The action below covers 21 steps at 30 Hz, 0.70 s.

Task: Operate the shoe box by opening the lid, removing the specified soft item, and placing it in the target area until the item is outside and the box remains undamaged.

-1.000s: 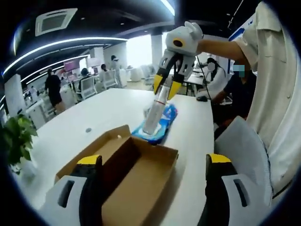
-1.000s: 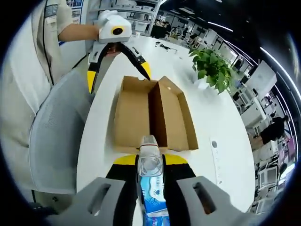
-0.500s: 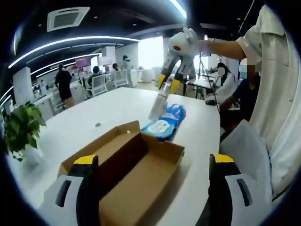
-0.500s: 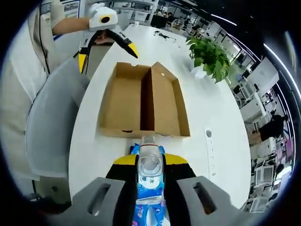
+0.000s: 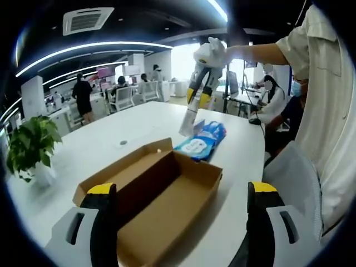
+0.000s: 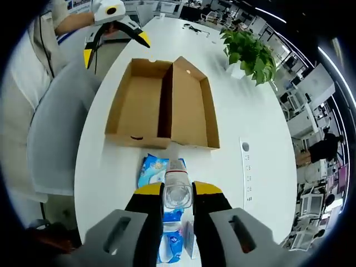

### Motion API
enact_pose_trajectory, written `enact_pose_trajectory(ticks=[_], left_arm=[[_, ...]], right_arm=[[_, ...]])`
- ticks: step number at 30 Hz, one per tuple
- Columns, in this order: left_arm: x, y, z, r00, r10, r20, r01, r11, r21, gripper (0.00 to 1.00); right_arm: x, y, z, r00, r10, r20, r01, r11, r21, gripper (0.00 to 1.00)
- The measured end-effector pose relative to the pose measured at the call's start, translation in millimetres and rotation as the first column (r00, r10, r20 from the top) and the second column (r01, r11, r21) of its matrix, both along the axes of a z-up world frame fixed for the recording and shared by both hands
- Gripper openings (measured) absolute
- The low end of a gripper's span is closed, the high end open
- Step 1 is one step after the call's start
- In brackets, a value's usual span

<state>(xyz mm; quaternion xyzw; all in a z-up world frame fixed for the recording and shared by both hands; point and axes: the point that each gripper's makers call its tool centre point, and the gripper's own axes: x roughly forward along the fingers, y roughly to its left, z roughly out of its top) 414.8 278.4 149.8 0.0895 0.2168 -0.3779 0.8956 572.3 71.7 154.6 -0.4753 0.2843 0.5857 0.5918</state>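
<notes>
Between our right gripper point(image 6: 178, 196) jaws we clamp the wipes pack point(image 6: 177, 189) past the opened shoe box point(image 6: 161, 105); next lower and release. Left gripper point(image 5: 181, 192) jaws gape apart.

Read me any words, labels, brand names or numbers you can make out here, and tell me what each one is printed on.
None can be read.
Blue soft pack: white label and print, too blurred to read.
Clear bottle in the right gripper: no legible label.
Shoe box: plain cardboard, no print showing.
Wall screens in the office: too small to read.
</notes>
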Motion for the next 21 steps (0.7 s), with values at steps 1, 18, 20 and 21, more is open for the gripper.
enact_pose_trajectory(ticks=[1, 18, 20, 21], left_arm=[[-0.1, 1.3, 0.5, 1.0, 0.006, 0.001, -0.006, 1.0, 0.0, 1.0], [-2.9, 19.5, -3.8, 0.998, 0.068, -0.006, -0.068, 0.998, 0.002, 1.0], [-3.8, 21.9, -4.2, 0.997, 0.076, -0.007, -0.076, 0.997, 0.002, 1.0], [-4.2, 22.7, -4.3, 0.997, 0.079, -0.008, -0.079, 0.997, 0.002, 1.0]], right_arm=[[1.5, -0.7, -0.9, 1.0, -0.001, -0.003, 0.001, 1.0, -0.006, 0.16], [37.9, -11.1, -27.0, 1.0, -0.009, -0.023, 0.006, 0.991, -0.134, 0.16], [41.6, -11.8, -31.5, 1.0, -0.008, -0.026, 0.004, 0.989, -0.15, 0.17], [44.0, -12.3, -34.6, 1.0, -0.011, -0.029, 0.006, 0.987, -0.161, 0.17]])
